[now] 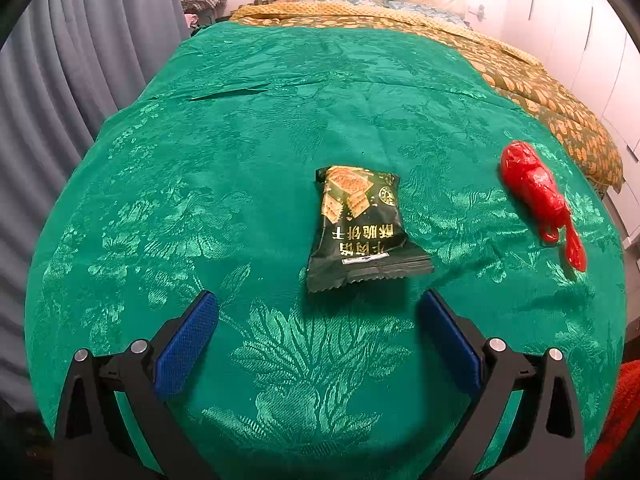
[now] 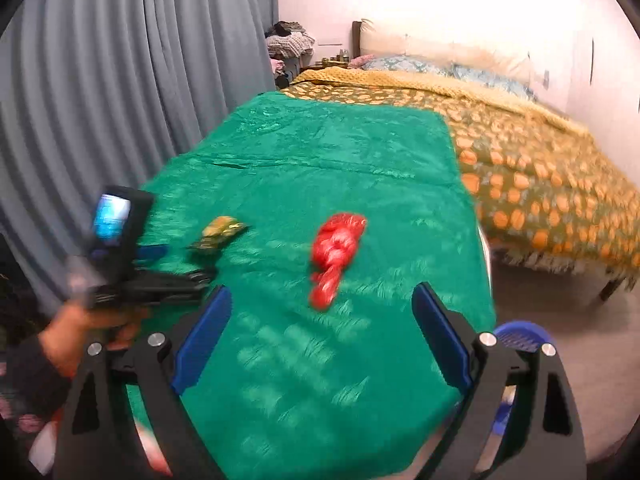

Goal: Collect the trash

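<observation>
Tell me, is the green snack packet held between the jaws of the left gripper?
No, the green snack packet lies on the green cloth, beyond the open jaws.

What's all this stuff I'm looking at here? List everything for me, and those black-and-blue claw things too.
snack packet: one, dark green with gold print, flat on the green cloth, just ahead of the left gripper
red plastic bag: one, crumpled and knotted, on the cloth to the right of the packet
green cloth: one, shiny leaf-patterned, spread over the work surface
bed: one, orange-and-green spotted cover, behind the cloth
pillows: pale, at the head of the bed
curtain: grey, along the left
clothes pile: one, far corner
blue basket: one, on the floor at the cloth's right edge
left gripper: black, blue pads, open, empty
right gripper: black, blue pads, open, empty
hand: one, holding the left gripper
</observation>
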`<state>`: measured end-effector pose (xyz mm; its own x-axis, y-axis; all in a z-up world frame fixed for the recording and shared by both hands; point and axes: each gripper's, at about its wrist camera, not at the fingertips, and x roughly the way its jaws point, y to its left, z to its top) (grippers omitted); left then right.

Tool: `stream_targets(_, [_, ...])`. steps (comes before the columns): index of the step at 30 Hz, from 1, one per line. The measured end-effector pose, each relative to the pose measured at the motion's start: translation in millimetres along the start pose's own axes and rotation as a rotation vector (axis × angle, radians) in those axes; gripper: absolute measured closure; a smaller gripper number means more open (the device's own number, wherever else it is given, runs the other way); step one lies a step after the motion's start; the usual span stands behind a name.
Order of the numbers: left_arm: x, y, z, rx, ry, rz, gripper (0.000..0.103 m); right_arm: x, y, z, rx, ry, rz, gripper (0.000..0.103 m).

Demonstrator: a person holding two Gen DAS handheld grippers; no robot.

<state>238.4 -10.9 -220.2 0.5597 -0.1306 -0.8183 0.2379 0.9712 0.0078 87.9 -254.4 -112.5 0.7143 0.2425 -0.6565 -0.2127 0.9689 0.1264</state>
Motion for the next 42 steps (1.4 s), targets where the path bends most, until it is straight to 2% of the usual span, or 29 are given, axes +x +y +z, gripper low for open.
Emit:
stream_targets(1, [2, 3, 2, 0.003, 0.001, -0.019, 0.004, 3, 1, 4, -0.019, 0.013, -0.034, 0.013])
stream_targets(2, [3, 4, 4, 0.015, 0.003, -0.031, 0.004, 4, 0, 8, -0.023, -0.012, -0.053, 0.013])
stream_targets(4, [2, 2, 3, 0.021, 0.002, -0.02, 0.004, 6, -7, 11, 0.023, -0.038, -0.04, 0.013])
stream_targets(6, [0, 0, 1, 0.016, -0.001, -0.009, 0.005, 16, -16, 10, 0.054, -0.021, -0.021, 0.013])
stream_targets(10, [1, 2, 2, 0.013, 0.0, -0.016, 0.004, 47, -30, 7, 0.066, 0.03, -0.055, 0.013])
stream_targets(12, [1, 2, 2, 0.013, 0.0, -0.015, 0.004, 62, -36, 9, 0.102, 0.041, -0.026, 0.013])
stream_targets(19, [2, 1, 3, 0.013, 0.001, -0.012, 0.004, 101, -28, 27, 0.077, 0.043, 0.001, 0.013])
stream_targets(23, [2, 1, 3, 0.012, 0.001, -0.012, 0.004, 84, -12, 27, 0.049, 0.022, 0.014, 0.013])
stream_targets(29, [2, 1, 3, 0.014, 0.001, -0.009, 0.005, 5, 15, 4, 0.005, -0.018, -0.051, 0.013])
stream_targets(31, [1, 0, 2, 0.013, 0.0, 0.001, 0.005, -16, 18, 0, 0.007, -0.021, 0.016, 0.012])
stream_targets(32, [2, 1, 3, 0.01, 0.001, -0.006, 0.005, -15, 21, 2, -0.019, -0.009, 0.013, 0.013])
stream_targets(33, [2, 3, 3, 0.006, 0.001, -0.018, 0.004, -13, 22, 6, -0.053, -0.009, -0.031, 0.013])
stream_targets(34, [2, 5, 4, 0.01, 0.001, -0.029, 0.004, -11, 19, 11, -0.064, -0.042, -0.06, 0.013])
stream_targets(36, [1, 2, 3, 0.017, 0.001, -0.016, 0.004, -7, 4, 16, 0.005, -0.064, -0.038, 0.013])
stream_targets(38, [-1, 1, 0, 0.014, -0.001, -0.014, 0.004, 3, -14, 15, 0.074, -0.046, 0.003, 0.013])
stream_targets(42, [-8, 8, -3, 0.016, -0.016, -0.086, 0.005, 43, -41, 10, 0.087, 0.033, -0.047, 0.013])
